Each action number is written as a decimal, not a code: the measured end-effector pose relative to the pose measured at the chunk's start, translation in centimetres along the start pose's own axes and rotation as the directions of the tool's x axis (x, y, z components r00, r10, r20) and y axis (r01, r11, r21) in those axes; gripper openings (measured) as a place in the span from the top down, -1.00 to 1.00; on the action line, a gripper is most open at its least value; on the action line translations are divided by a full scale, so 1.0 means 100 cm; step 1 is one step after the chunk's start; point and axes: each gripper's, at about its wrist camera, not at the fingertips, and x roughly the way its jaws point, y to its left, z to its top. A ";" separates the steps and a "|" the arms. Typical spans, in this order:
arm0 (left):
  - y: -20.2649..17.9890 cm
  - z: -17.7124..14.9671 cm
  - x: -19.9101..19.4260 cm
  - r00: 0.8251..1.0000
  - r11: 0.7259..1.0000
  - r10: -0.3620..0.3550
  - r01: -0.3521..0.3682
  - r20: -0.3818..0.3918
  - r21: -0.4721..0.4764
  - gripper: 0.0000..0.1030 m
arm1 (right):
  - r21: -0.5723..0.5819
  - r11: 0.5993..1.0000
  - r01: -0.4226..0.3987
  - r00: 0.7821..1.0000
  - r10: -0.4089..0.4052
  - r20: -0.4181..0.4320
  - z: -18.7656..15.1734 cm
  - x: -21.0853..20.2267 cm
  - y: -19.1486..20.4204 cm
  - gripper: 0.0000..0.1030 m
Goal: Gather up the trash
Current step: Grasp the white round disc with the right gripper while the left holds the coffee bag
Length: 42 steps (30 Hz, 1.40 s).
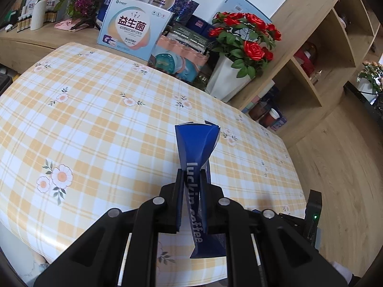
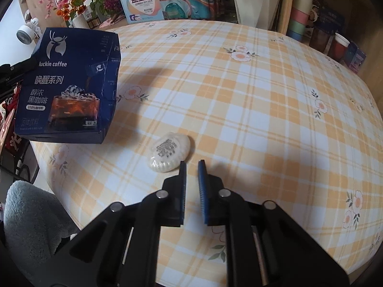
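**Blue coffee box up in the air, soap packet lying on the table**

I am looking down at a big table (image 2: 263,95) wearing a yellow and white checked cloth with little flowers on it. Everything I tell is placed from this table.

At the far edge of the table, a white pot of red roses (image 1: 244,47) is standing, and beside it a light blue and white box (image 1: 134,31) is leaning with other packs.

Above the near left part of the table, my left gripper (image 1: 191,174) is holding a dark blue coffee box (image 2: 69,86). The box is squashed flat where the two fingers are pinching it, and it is not touching the table. In the right wrist view I am seeing its front with a picture of an iced drink.

On the table, near the front edge, a small white wrapped packet (image 2: 168,151) is lying flat, with tiny print on top.

My right gripper (image 2: 192,167) is hanging just beside that packet, to its right. Its fingers are sitting close together with only a thin gap, and nothing is between them.
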 end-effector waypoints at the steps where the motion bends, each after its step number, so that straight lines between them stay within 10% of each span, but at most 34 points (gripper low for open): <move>1: -0.001 -0.001 -0.001 1.000 1.000 -0.004 0.004 0.001 0.003 0.77 | 0.001 1.000 0.003 1.000 -0.003 0.000 -0.001 -0.001 0.000 0.73; 17: 0.010 -0.003 -0.018 1.000 1.000 0.011 -0.011 0.024 -0.004 0.77 | -0.046 0.998 0.036 0.999 -0.034 0.029 -0.007 -0.011 0.004 0.22; 32: 0.021 -0.008 -0.020 1.000 1.000 0.017 -0.016 0.017 -0.021 0.77 | -0.130 0.991 0.003 1.000 -0.006 -0.017 0.005 0.015 0.015 0.21; 42: 0.026 -0.009 -0.022 0.999 0.999 0.028 -0.028 0.028 -0.025 0.77 | -0.001 1.000 0.008 0.999 -0.008 -0.032 0.017 0.040 0.035 -0.08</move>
